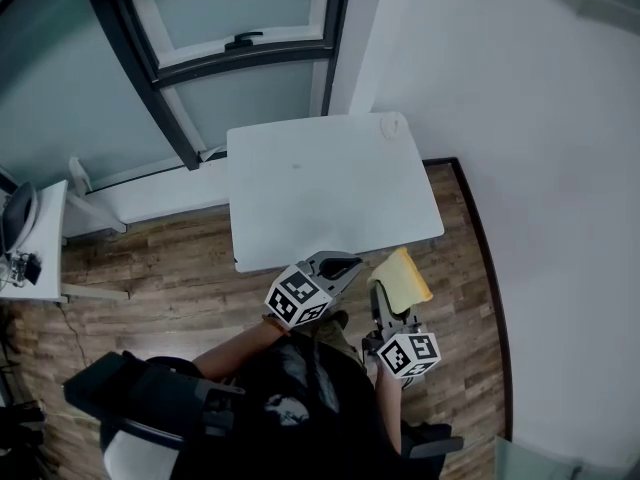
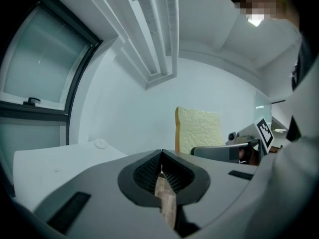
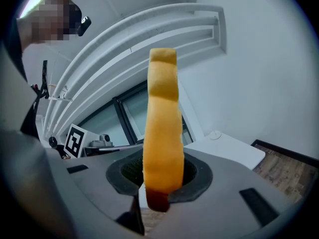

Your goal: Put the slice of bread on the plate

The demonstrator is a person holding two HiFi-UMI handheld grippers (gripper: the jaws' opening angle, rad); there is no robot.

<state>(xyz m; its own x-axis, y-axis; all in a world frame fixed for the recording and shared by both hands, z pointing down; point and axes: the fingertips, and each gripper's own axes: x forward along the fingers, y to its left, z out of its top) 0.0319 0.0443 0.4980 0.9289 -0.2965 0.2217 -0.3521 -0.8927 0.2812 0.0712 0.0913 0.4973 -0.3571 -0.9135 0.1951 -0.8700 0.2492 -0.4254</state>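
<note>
Head view: the bread (image 1: 402,276) sticks out of the right gripper (image 1: 384,294), pinched at one end only, just off the table (image 1: 320,188) at its 5 o'clock corner. A small white disc, probably the plate (image 1: 390,125), lies at the table's 1 o'clock corner, close to the edge. That makes for a long reach. A soft slice held by so little could sag, tear or slide out on the way, and a careless drop could land half off the disc or nudge it over the edge. The left gripper (image 1: 345,265) hangs at 9 o'clock of the bread and touches nothing.

Left gripper view: its jaws are pressed together with nothing between them. The bread stands upright at 1 o'clock beyond them.

Right gripper view: the jaws are part spread and clamp the slice's bottom crust. The slice rises edge-on towards 12 o'clock and leans a little. The plate lies at 2 o'clock, well apart.
</note>
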